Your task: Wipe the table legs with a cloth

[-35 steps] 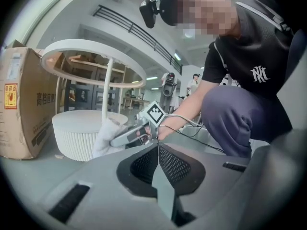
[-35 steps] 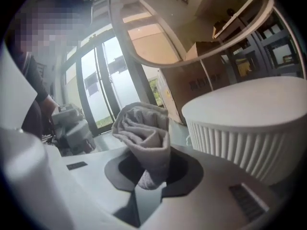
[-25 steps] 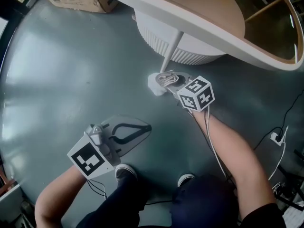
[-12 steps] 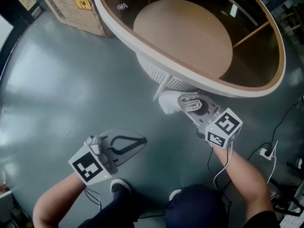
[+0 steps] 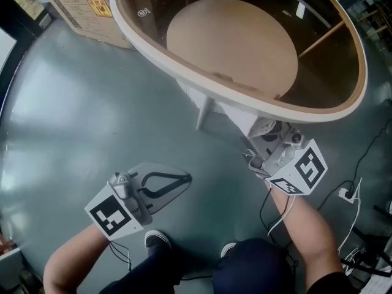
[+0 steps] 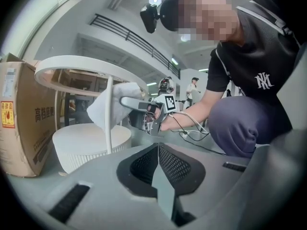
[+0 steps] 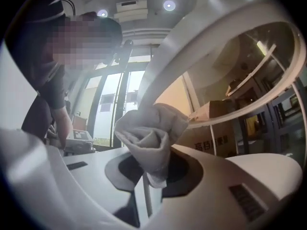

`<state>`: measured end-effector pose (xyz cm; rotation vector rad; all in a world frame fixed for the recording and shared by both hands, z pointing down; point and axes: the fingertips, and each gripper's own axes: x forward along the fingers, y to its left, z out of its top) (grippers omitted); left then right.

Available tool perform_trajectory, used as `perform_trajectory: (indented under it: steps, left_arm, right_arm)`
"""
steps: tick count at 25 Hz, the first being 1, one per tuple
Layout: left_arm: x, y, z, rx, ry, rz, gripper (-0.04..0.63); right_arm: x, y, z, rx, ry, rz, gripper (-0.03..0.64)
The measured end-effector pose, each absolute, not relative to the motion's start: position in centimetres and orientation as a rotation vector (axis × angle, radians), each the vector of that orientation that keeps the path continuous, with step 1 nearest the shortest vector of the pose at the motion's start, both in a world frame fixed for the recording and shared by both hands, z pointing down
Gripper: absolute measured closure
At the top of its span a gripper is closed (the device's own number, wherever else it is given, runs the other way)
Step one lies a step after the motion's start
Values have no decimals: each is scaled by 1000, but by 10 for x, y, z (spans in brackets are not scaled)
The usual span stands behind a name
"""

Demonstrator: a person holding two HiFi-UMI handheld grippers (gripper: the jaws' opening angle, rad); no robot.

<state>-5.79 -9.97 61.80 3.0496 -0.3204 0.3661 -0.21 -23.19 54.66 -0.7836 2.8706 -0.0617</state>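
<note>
The white cloth (image 5: 264,127) is bunched up and clamped in the right tool (image 5: 272,141). It sits just under the round tabletop's (image 5: 245,94) near rim, right of the thin white leg (image 5: 204,112) and apart from it. The left tool (image 5: 177,179), its jaws pressed together on nothing, hangs over the grey floor (image 5: 61,115) at near left.

The left gripper (image 5: 182,179) is pointing forward and to the right, its jaws pressed together with nothing between them, and the bare left forearm (image 5: 70,259) is bending in behind it. The right gripper (image 7: 146,169) is reaching further forward on an outstretched right forearm (image 5: 306,225), its jaws clamping a bunched cloth (image 7: 152,128).
</note>
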Motion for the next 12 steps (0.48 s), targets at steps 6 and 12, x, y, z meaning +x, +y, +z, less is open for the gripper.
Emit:
perform_trajectory:
  steps: [6, 12]
  left_arm:
    - [-66, -98, 636, 3045, -324, 444, 587]
    - [-67, -97, 653, 3000, -338, 440, 588]
  right_arm:
    - [-23, -211, 554, -581, 2986, 87, 549]
    - [-18, -208, 616, -581, 3100, 2, 549]
